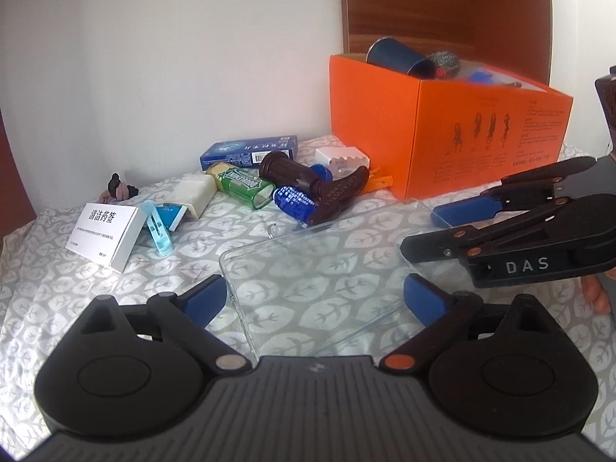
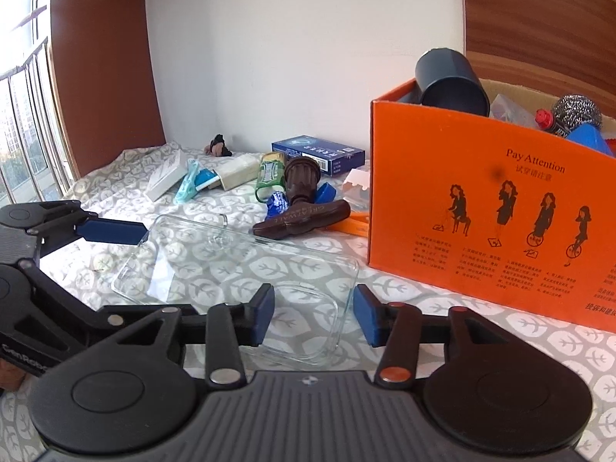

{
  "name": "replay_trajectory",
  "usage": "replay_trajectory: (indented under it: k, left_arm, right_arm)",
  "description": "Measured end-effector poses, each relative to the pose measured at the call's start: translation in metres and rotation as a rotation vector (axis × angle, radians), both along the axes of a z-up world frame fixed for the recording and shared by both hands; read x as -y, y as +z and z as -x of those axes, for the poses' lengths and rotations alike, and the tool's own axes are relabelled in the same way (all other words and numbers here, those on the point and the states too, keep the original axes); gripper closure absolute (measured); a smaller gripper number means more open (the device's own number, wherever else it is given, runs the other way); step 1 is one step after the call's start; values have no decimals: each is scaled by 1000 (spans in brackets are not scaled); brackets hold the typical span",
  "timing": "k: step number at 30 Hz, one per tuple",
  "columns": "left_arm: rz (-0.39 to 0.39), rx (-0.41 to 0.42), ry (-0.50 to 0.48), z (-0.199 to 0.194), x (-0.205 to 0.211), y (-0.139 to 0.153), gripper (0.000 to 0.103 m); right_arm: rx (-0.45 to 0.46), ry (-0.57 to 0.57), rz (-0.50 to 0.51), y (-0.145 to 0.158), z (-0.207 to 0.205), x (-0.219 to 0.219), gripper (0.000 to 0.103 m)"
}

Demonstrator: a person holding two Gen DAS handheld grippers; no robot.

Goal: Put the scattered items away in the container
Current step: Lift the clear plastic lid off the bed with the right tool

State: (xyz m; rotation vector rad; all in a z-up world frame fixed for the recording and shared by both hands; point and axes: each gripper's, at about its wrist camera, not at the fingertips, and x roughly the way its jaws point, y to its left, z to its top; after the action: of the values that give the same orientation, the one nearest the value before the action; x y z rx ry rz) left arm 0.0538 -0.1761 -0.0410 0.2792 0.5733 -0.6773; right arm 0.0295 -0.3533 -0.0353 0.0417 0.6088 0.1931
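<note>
A clear glass dish (image 1: 308, 281) (image 2: 231, 261) lies flat on the leaf-print sheet. My left gripper (image 1: 313, 300) is open wide, and its blue pads flank the dish's near end, close beside the rims. My right gripper (image 2: 315, 317) (image 1: 419, 231) comes in from the right and is shut on the dish's other end, its jaws a moderate gap apart. The orange box (image 1: 481, 134) (image 2: 481, 211) stands behind, with a dark cup (image 2: 450, 81) and a steel scourer (image 2: 575, 109) inside. Scattered items lie beyond the dish: a brown T-shaped piece (image 1: 335, 196), a green gum bottle (image 1: 242, 186) and a blue carton (image 1: 250, 152).
A white labelled box (image 1: 104, 231), a light blue clip (image 1: 158, 231), a cream block (image 1: 196, 192) and a small dark figure (image 1: 119, 190) lie at the far left by the white wall. A window with bars (image 2: 23, 115) is on the left. A wooden panel (image 1: 442, 7) rises behind the box.
</note>
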Motion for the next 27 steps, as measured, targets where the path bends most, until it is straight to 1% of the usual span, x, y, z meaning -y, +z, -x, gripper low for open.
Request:
replay_trajectory:
  k: [2, 5, 8, 9, 11, 13, 16, 19, 22, 27]
  left_arm:
    - [13, -32, 4, -4, -3, -1, 3]
    - [10, -36, 11, -2, -5, 1, 3]
    - [-20, -51, -4, 4, -10, -2, 1]
    - [-41, -59, -3, 5, -10, -4, 1]
    - [-45, -64, -4, 4, -12, -5, 1]
    - [-64, -59, -22, 2, -10, -6, 1]
    - [-54, -66, -47, -3, -9, -7, 5]
    - [-40, -64, -34, -7, -9, -7, 10]
    - [-34, -50, -39, -5, -11, -5, 14]
    - [-37, -12, -46, -1, -13, 1, 15]
  right_arm:
    - [-12, 5, 18, -3, -2, -4, 55]
    - [-18, 6, 56, -4, -4, -10, 56]
    - [-24, 14, 79, -5, -4, -14, 56]
    - [-25, 14, 77, -5, -4, -14, 56]
    - [-33, 12, 55, -6, -5, -11, 56]
    - [-39, 11, 32, -6, -5, -8, 55]
    - [-41, 12, 35, -6, -6, -9, 55]
    - [-33, 17, 48, -6, -5, -12, 55]
    - [-27, 13, 36, -6, -5, -9, 55]
    - [-13, 7, 36, -3, -4, -8, 55]
